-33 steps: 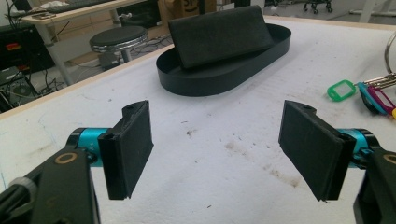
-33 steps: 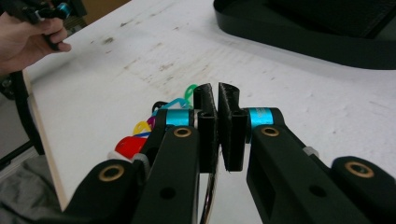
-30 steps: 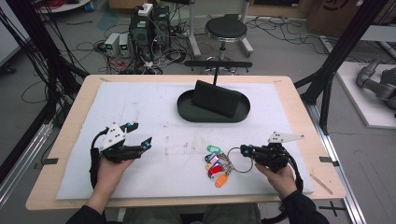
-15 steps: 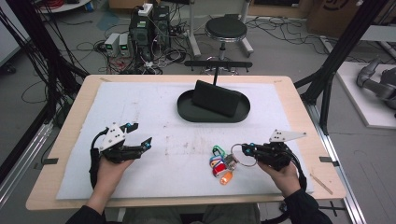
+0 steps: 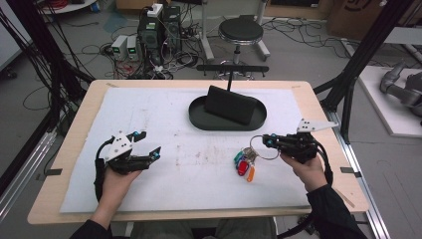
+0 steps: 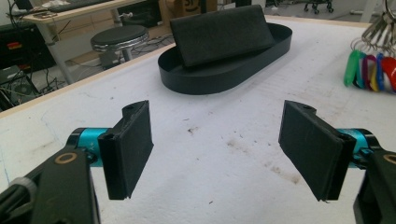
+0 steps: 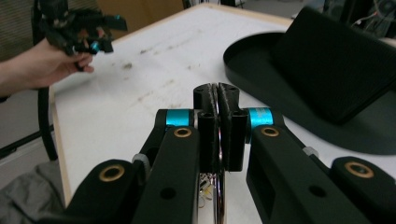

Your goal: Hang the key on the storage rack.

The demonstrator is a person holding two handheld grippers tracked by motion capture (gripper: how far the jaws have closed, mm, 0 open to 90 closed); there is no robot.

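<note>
A bunch of keys with coloured tags (image 5: pixel 244 163) hangs from a metal ring (image 5: pixel 263 148) over the right part of the white mat. My right gripper (image 5: pixel 265 141) is shut on that ring, and the right gripper view shows its pads (image 7: pixel 216 100) pressed together with the ring (image 7: pixel 218 196) running down between them. The left gripper view has the tags (image 6: pixel 371 70) dangling at its far right. My left gripper (image 5: pixel 149 143) is held over the left of the mat, open and with nothing between its pads (image 6: pixel 217 149).
A black oval tray (image 5: pixel 199 119) sits at the back middle of the mat with a black block (image 5: pixel 230 104) leaning in it. A stool and cables stand on the floor beyond the table's far edge. The mat has faint brown stains in the middle.
My right gripper has risen and drawn the key ring up, so the keys have left the mat and now hang. The left hand has stayed in place.
</note>
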